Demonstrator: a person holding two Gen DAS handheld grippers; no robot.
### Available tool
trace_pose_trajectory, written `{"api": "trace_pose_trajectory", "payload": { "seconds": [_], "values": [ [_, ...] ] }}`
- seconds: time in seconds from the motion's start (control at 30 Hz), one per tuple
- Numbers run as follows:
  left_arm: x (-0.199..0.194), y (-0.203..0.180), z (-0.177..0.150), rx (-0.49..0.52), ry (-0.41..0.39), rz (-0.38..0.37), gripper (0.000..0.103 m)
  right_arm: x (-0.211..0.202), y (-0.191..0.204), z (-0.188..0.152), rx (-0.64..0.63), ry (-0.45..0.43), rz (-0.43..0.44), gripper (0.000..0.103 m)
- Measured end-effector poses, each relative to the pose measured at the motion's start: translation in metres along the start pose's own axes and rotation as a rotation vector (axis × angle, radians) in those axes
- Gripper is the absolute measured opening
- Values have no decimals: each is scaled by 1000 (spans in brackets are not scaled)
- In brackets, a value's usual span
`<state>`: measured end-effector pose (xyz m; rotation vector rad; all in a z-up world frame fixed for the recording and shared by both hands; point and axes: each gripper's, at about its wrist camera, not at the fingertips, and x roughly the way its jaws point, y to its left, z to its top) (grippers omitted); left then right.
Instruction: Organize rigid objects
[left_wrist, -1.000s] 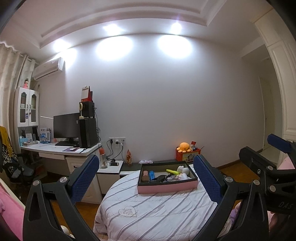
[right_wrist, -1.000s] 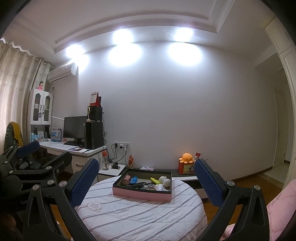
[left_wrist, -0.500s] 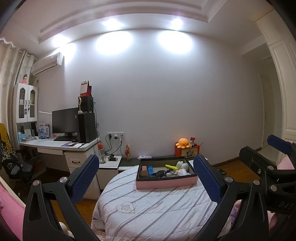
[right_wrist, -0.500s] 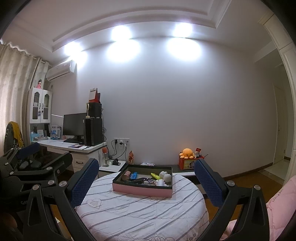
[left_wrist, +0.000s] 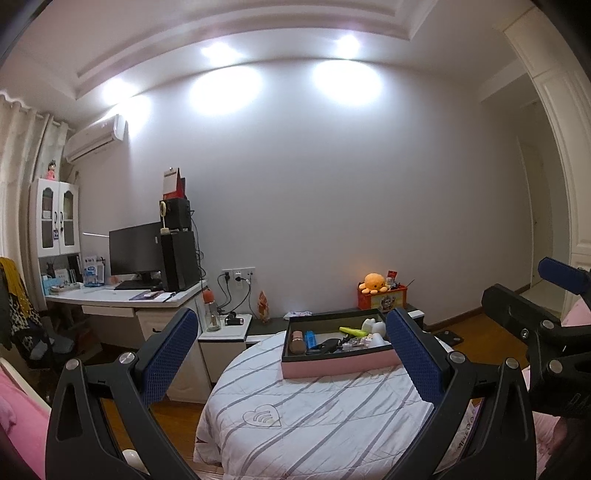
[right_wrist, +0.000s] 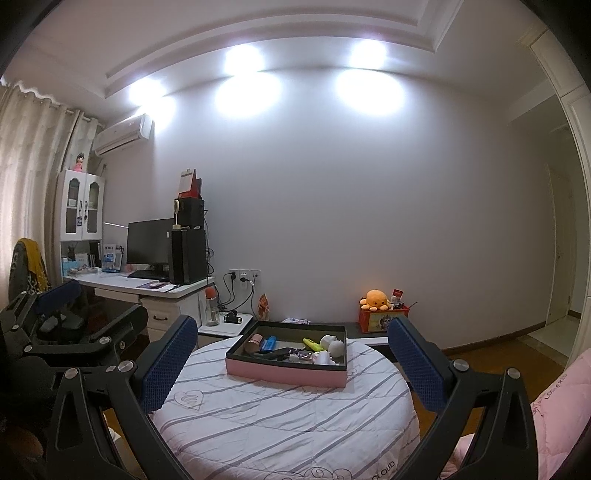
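A shallow pink box (left_wrist: 334, 363) (right_wrist: 284, 373) with a dark inside sits at the far side of a round table under a white striped quilt (left_wrist: 314, 417) (right_wrist: 280, 417). Inside lie small items: a brown cylinder (right_wrist: 254, 341), a blue item (right_wrist: 269, 343), a yellow-green marker (right_wrist: 312, 344), white figurines (right_wrist: 332, 347) and dark pieces. My left gripper (left_wrist: 291, 354) is open and empty, held well short of the box. My right gripper (right_wrist: 291, 354) is open and empty too, also short of the box. Each gripper shows at the edge of the other's view.
A white desk (right_wrist: 147, 286) with a monitor and black tower stands at the left, a low nightstand (right_wrist: 225, 321) with a bottle beside it. An orange plush octopus (right_wrist: 376, 299) sits on a red box by the wall. Pink bedding (right_wrist: 554, 417) lies at the right.
Both views tilted a little: the table and box sit slightly lower and nearer in frame than a second ago. Both grippers stayed open and empty.
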<state>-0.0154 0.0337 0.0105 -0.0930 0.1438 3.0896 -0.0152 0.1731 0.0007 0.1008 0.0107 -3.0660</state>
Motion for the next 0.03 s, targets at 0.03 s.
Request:
{"api": "trace_pose_trajectory", "payload": {
  "seconds": [0.03],
  "values": [
    [1,0,0,-5,4,-4,103,0,0,0,4,-1,2,103]
  ]
}}
